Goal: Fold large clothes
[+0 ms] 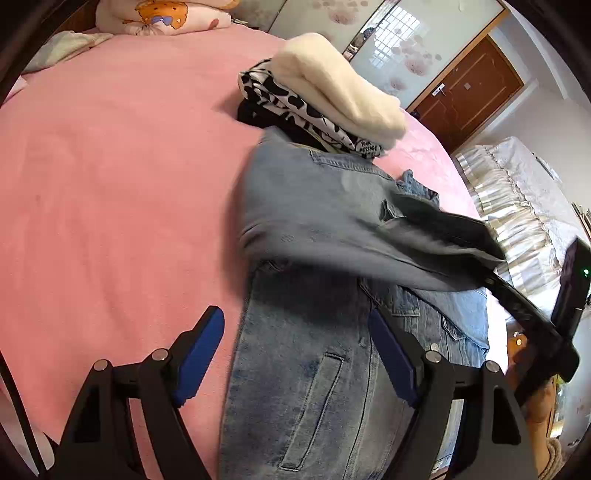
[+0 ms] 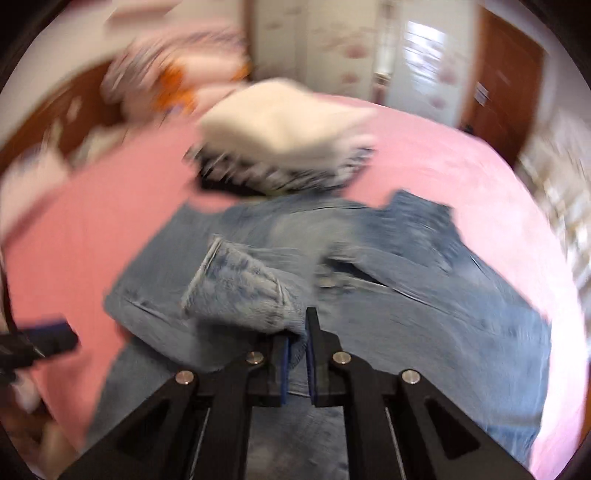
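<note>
A light-blue denim jacket [image 1: 306, 369] lies spread on the pink bed [image 1: 110, 184]. My left gripper [image 1: 295, 354] hovers open over the jacket's left edge, its blue pads clear of the cloth. The right gripper [image 2: 297, 332] is shut on a denim sleeve [image 2: 236, 291], whose cuff sticks out to the left of the jaws. In the left wrist view that sleeve [image 1: 351, 221] is lifted and stretched across the jacket, blurred, toward the right gripper [image 1: 491, 280] at the right. The right wrist view is motion-blurred; the left gripper [image 2: 48, 339] shows at its left edge.
A stack of folded clothes [image 1: 332, 96], cream fleece on top of a black-and-white print, sits just beyond the jacket's far end. A cartoon-print pillow [image 1: 166, 14] lies at the head of the bed. A ruffled cover [image 1: 517, 192] and a wooden door [image 1: 469, 92] are to the right.
</note>
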Motion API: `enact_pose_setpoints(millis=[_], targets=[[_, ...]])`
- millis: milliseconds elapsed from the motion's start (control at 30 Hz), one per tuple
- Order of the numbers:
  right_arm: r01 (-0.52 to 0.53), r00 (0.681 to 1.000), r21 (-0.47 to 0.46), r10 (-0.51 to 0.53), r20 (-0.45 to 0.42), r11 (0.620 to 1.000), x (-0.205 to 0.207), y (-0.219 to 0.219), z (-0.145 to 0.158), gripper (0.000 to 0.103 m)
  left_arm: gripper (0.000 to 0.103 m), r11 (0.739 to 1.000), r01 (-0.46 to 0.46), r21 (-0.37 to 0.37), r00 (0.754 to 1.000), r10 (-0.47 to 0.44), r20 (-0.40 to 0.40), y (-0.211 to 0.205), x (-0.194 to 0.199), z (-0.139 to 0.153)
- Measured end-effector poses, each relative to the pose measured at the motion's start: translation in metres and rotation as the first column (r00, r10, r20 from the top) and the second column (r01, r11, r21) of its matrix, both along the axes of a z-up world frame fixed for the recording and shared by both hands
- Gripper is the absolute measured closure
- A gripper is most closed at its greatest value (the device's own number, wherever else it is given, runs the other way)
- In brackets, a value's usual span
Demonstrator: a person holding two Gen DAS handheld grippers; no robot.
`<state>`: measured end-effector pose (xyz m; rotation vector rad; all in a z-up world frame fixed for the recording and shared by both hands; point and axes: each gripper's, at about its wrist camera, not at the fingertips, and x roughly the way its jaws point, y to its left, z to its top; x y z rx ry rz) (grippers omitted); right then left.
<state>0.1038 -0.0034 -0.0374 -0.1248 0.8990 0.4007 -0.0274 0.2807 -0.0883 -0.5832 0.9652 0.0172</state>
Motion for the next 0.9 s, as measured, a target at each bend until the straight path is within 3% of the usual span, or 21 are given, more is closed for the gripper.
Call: enact_pose_setpoints(millis=[167,233,400,500,600,700,800,867,900], targets=[[0.087,0.982,0.003,-0.085,-0.169,0.996,0.001,-0.064,-0.035,0.092,0.023,0.999,0.04,-0.011,0.999,-0.04,-0.028,-0.017,0.007,-0.009],[0.104,0.958,0.059,-0.084,-0.275,0.993,-0.002,-0.086,-0.059,0.076,0.023,0.998,0.06,-0.009,0.998,-0.06,-0.036,-0.024,0.009,-0.011],[0.181,0.947,0.091,-0.149,-0.285,0.979,-0.011,-0.115,-0.072,0.047,0.023,0.995,0.096,0.015,0.994,-0.095,-0.05,-0.04,0.014,-0.012],[0.179,0.95,0.123,-0.139,-0.279,0.976,-0.013,-0.118,-0.067,0.047,0.023,0.995,0.101,0.02,0.993,-0.099,-0.057,-0.044,0.017,-0.012],[0.15,0.971,0.054,-0.137,-0.195,0.987,-0.016,-0.106,-0.053,0.046,0.023,0.995,0.099,0.012,0.993,-0.098,-0.062,-0.046,0.018,-0.014],[0.171,0.972,0.117,-0.148,-0.183,0.978,-0.015,-0.109,-0.043,0.046,0.023,0.995,0.103,-0.001,0.992,-0.102,-0.074,-0.049,0.02,-0.017],[0.296,0.937,0.288,-0.218,-0.274,0.911,-0.01,-0.135,-0.045,0.046,0.023,0.993,0.115,0.003,0.99,-0.114,-0.08,-0.053,0.02,-0.018],[0.4,0.892,0.325,-0.283,-0.352,0.857,-0.007,-0.15,-0.054,0.046,0.023,0.992,0.125,0.013,0.989,-0.123,-0.078,-0.055,0.019,-0.017],[0.414,0.884,0.313,-0.295,-0.363,0.854,-0.007,-0.154,-0.057,0.046,0.023,0.992,0.129,0.019,0.989,-0.127,-0.077,-0.056,0.019,-0.016]])
